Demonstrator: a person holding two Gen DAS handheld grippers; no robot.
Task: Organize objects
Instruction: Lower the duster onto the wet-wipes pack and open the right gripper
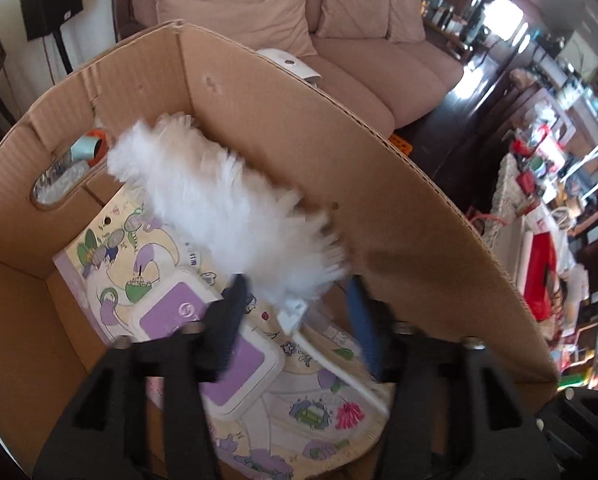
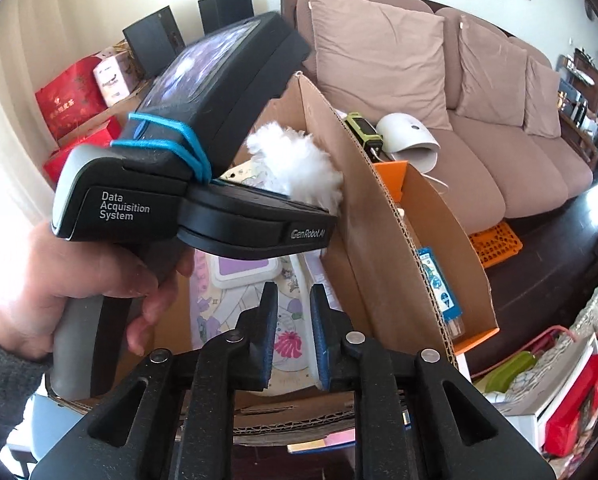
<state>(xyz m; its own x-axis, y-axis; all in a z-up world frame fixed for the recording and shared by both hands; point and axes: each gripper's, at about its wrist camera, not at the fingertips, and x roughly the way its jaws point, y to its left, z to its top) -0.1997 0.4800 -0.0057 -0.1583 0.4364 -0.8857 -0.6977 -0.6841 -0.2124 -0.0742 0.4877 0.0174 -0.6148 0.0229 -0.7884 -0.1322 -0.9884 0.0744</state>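
Currently the left hand-held gripper (image 1: 297, 312) points steeply down into the open cardboard box (image 1: 259, 92), jaws spread apart. Nothing is pinched: the white plastic neck of the duster (image 1: 219, 204) lies in the gap between the pads but touches neither, so I read it as let go.

Key relation: the duster runs away from the left hand-held gripper along a diagonal. Its thin white handle (image 1: 339, 364) passes under the blue-padded right finger toward the box's near right corner; its fluffy head reaches up toward the far left corner, by the hand-hole cut in the left wall. Long axis therefore lies corner to corner across the box floor, roughly in line with the way the gripper points. The head seems to lean against the long right wall; motion blur there, contact not certain.

Beneath it, flat on the box floor: a patterned pack (image 1: 147, 248) with a purple-and-white flip lid (image 1: 203, 332).

Right hand-held gripper (image 2: 293, 332): jaws nearly together with a narrow gap, nothing between them. It hovers at the box's near edge, behind the left unit, which a hand (image 2: 75, 292) grips by its handle.

Judgement: the left side is much the nearer to the duster; the right would have to reach past the left unit. If the duster needs reseating, a grasp at the neck, across the long axis, looks easiest. Otherwise the left can simply lift clear.
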